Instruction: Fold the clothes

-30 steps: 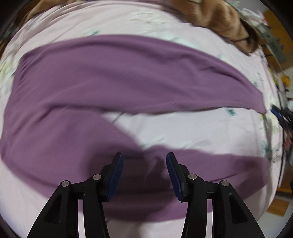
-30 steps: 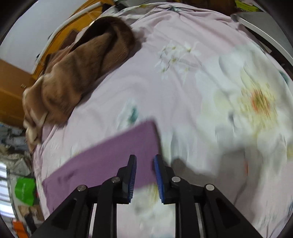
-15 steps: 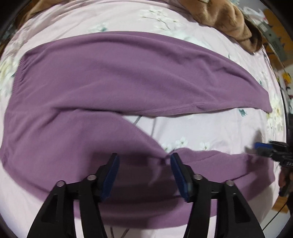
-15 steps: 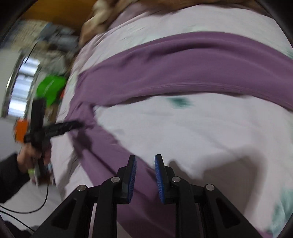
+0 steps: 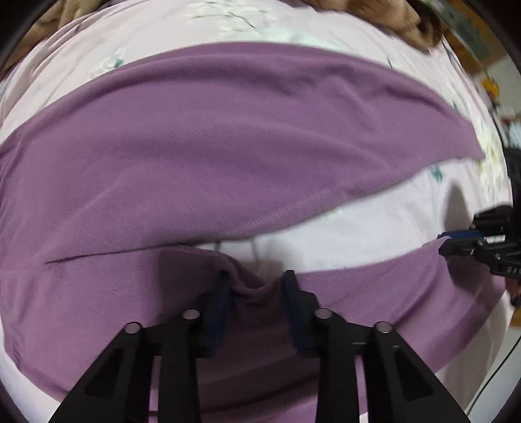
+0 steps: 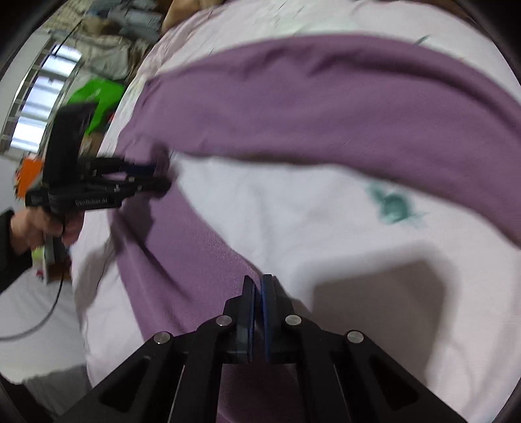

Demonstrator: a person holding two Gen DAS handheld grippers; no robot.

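Gripping purple pants [image 5: 228,146] spread legs-apart on the bed [image 6: 325,227], unfolded. Left claw [image 5: 257,293] half-open around bunched cloth; right claw [image 6: 258,293] looks pinched shut on the hem, though blurry.

Soft cloth and hard matt plastic

The purple trousers [image 5: 202,156] are a matt, slightly fuzzy knit with a stitched seam; the bedsheet [image 6: 325,227] is smooth pale printed cloth. The left gripper [image 5: 257,293] has matt black plastic arms, shiny metal rivets and blue fingers [image 5: 293,299]. The brown blanket [image 5: 400,19] looks plush.
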